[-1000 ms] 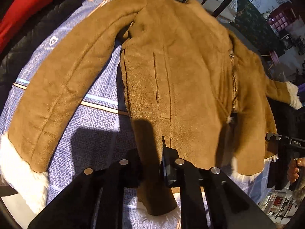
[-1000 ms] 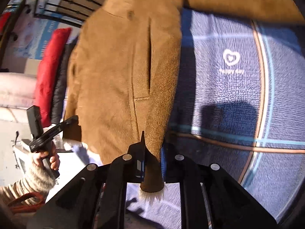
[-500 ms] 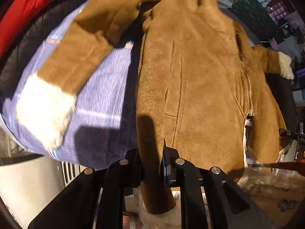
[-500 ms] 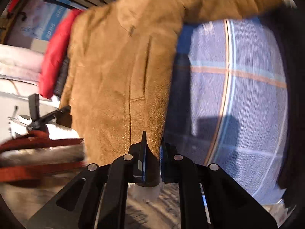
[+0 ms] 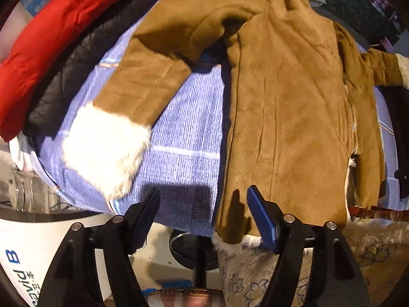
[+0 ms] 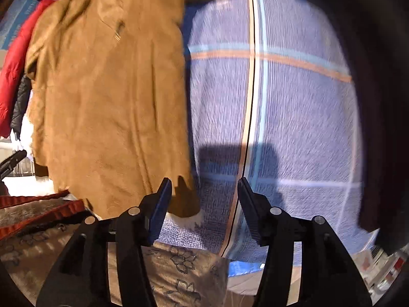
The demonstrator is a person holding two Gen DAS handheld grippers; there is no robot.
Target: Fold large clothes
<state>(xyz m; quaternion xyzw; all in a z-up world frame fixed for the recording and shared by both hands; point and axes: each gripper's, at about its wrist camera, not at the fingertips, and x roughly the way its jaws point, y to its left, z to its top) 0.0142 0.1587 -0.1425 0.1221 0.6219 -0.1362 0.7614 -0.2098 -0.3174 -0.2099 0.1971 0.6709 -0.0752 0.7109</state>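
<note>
Brown suede-look coat [image 5: 288, 117] lies spread flat on a blue checked bedspread [image 5: 189, 138], front side down or up not certain; a zipper runs along its far edge. One sleeve [image 5: 158, 76] angles out to the side and bends back, its white furry cuff [image 5: 104, 148] resting on the bedspread. Second sleeve reaches off the opposite side, cuff just at frame edge.

Left gripper [image 5: 203, 215]: fingers spread wide, nothing between them. Sits at the coat's lower hem, one blue-padded finger [image 5: 263, 220] overlapping the hem corner in view; contact cannot be judged.

Right gripper [image 6: 202, 204]: fingers likewise spread apart, empty. The coat's other hem corner [image 6: 184, 197], with a trace of white fur lining, lies just inside the near finger [image 6: 159, 209]; touching or not, cannot tell.

Beside the coat, at bedspread edge: a red puffy jacket [image 5: 58, 33] and a black quilted jacket [image 5: 84, 66], piled together. Below the bed edge, a floral-patterned cloth [image 6: 179, 273].
</note>
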